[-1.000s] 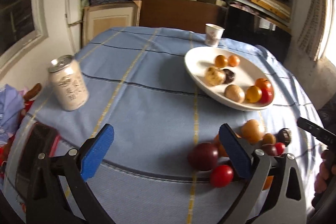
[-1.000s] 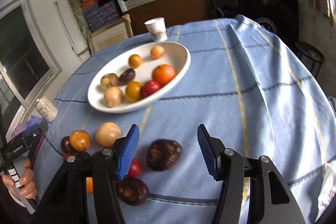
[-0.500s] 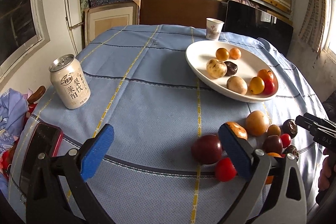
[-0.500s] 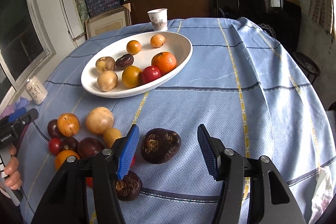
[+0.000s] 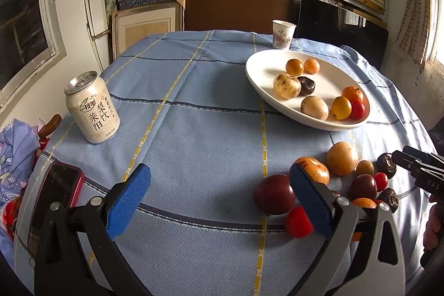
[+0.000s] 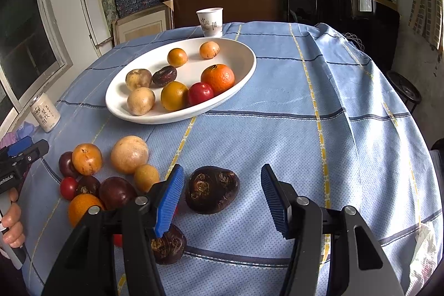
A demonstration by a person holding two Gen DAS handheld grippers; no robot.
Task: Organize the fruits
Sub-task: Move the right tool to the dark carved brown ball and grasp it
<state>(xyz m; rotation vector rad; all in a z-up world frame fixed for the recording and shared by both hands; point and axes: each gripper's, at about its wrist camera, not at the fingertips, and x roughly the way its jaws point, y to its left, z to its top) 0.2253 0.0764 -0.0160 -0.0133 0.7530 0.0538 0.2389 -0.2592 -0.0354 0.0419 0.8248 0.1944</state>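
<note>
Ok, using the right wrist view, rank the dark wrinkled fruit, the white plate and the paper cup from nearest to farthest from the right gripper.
1. Dark wrinkled fruit: on the cloth just ahead of the open right gripper, nearer its left finger.
2. White plate: mid-table, ahead and to the left.
3. Paper cup: behind the plate at the table's far edge.

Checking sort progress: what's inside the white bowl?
White bowl holds eight fruits: big orange, red one, three small oranges, two tan, one dark brown. Nothing seems hidden beneath them.
</note>
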